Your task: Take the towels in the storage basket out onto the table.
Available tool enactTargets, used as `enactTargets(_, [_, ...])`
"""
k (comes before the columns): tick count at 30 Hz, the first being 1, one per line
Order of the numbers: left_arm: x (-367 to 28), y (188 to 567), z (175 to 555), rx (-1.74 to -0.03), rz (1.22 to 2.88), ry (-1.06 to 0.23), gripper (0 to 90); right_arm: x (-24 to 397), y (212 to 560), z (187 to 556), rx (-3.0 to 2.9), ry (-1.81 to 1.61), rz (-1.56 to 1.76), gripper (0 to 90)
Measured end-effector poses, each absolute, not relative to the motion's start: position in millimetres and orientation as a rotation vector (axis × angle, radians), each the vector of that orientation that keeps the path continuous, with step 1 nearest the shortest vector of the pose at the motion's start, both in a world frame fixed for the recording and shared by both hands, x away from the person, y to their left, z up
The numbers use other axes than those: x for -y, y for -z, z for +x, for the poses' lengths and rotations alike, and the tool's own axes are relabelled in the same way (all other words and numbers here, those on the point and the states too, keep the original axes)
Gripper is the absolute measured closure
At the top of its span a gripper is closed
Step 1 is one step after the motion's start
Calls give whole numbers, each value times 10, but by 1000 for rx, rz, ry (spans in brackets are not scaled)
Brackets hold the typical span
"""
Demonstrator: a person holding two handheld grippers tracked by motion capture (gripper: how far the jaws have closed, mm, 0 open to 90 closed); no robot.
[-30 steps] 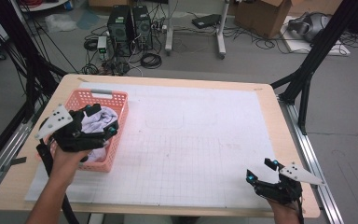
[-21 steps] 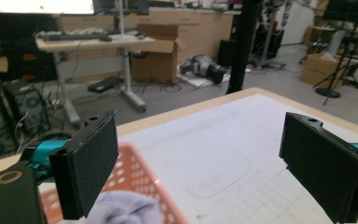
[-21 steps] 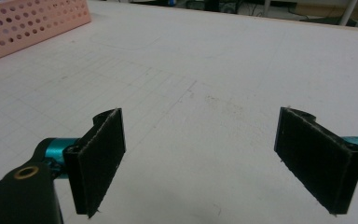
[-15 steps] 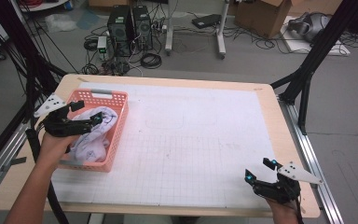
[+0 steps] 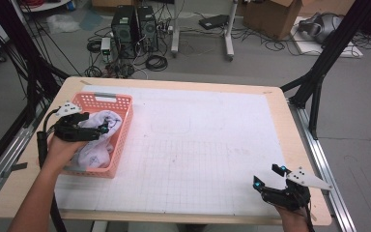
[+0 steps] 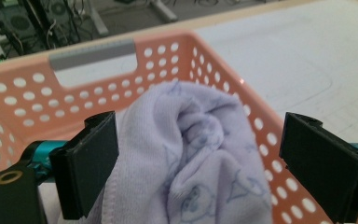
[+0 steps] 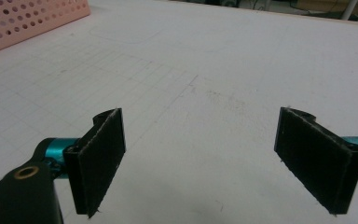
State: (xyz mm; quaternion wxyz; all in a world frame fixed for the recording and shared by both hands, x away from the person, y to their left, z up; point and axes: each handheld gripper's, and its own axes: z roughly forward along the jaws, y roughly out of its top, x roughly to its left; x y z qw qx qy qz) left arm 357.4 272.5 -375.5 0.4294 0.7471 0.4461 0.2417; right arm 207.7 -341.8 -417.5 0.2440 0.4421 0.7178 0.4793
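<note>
High view: left gripper (image 5: 102, 129) over the pink basket (image 5: 121, 104) at the table's (image 5: 174, 83) left, poised above the pale lavender cloth (image 5: 94, 145) bunched inside. Right gripper (image 5: 270, 177) near the front right corner, resting low over the white grid mat (image 5: 198, 145), nothing between its jaws.

Left gripper view: jaws spread wide, flanking the cloth's (image 6: 191, 154) crumpled peak, not closed on it. Cloth fully inside the basket (image 6: 37, 98).

Right gripper view: jaws wide apart, empty above bare mat (image 7: 214, 70).

Judging by this: grasp not yet made; closing, lifting out and everything after left to do.

Wooden table (image 5: 290, 125), white gridded mat (image 5: 188, 145) covering it; pink basket (image 5: 118, 140) on mat's left.
</note>
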Motion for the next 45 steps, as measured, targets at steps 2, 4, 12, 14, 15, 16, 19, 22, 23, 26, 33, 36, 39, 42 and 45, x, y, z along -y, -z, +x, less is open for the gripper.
enactTargets(2, [-2718, 3789, 3590, -1125, 1908, -604, 156, 3421, 4181, 2084, -1959, -1309, 1210, 151])
enactTargets(4, [-2717, 3843, 3620, -1157, 1979, -597, 157, 3419, 4184, 2086, -1961, -1306, 1216, 151])
enactTargets(12, [-2741, 4011, 3707, -1250, 2134, -573, 119, 3413, 4200, 2098, -1978, -1299, 1225, 151])
enactTargets(14, [-2736, 4046, 3718, -1259, 2153, -572, 100, 3409, 4204, 2097, -1981, -1304, 1227, 151])
enactTargets(15, [-2721, 4131, 3741, -1294, 2196, -561, 68, 3410, 4206, 2100, -1984, -1298, 1222, 151])
enactTargets(16, [-2721, 4131, 3741, -1294, 2196, -561, 32, 3407, 4207, 2100, -1982, -1301, 1223, 151])
enactTargets(19, [-2699, 4197, 3778, -1331, 2236, -549, 17, 3402, 4209, 2096, -1990, -1299, 1225, 151])
enactTargets(22, [-2694, 4212, 3798, -1347, 2239, -523, 17, 3402, 4213, 2093, -1995, -1295, 1224, 151])
enactTargets(23, [-2696, 4224, 3805, -1351, 2245, -506, 17, 3405, 4214, 2095, -1995, -1293, 1222, 151])
enactTargets(26, [-2691, 4234, 3812, -1354, 2253, -493, 17, 3409, 4217, 2098, -1995, -1291, 1224, 151])
enactTargets(33, [-2659, 4253, 3837, -1374, 2274, -494, 36, 3398, 4211, 2094, -1998, -1286, 1226, 152])
enactTargets(36, [-2650, 4236, 3822, -1352, 2272, -479, 159, 3402, 4207, 2086, -1993, -1289, 1232, 152])
enactTargets(39, [-2645, 4204, 3803, -1342, 2257, -477, 344, 3410, 4210, 2089, -1995, -1292, 1241, 152])
enactTargets(42, [-2649, 4182, 3795, -1344, 2248, -493, 431, 3416, 4209, 2091, -1997, -1290, 1232, 152])
enactTargets(45, [-2665, 4172, 3793, -1336, 2241, -488, 480, 3418, 4222, 2097, -2006, -1300, 1242, 153])
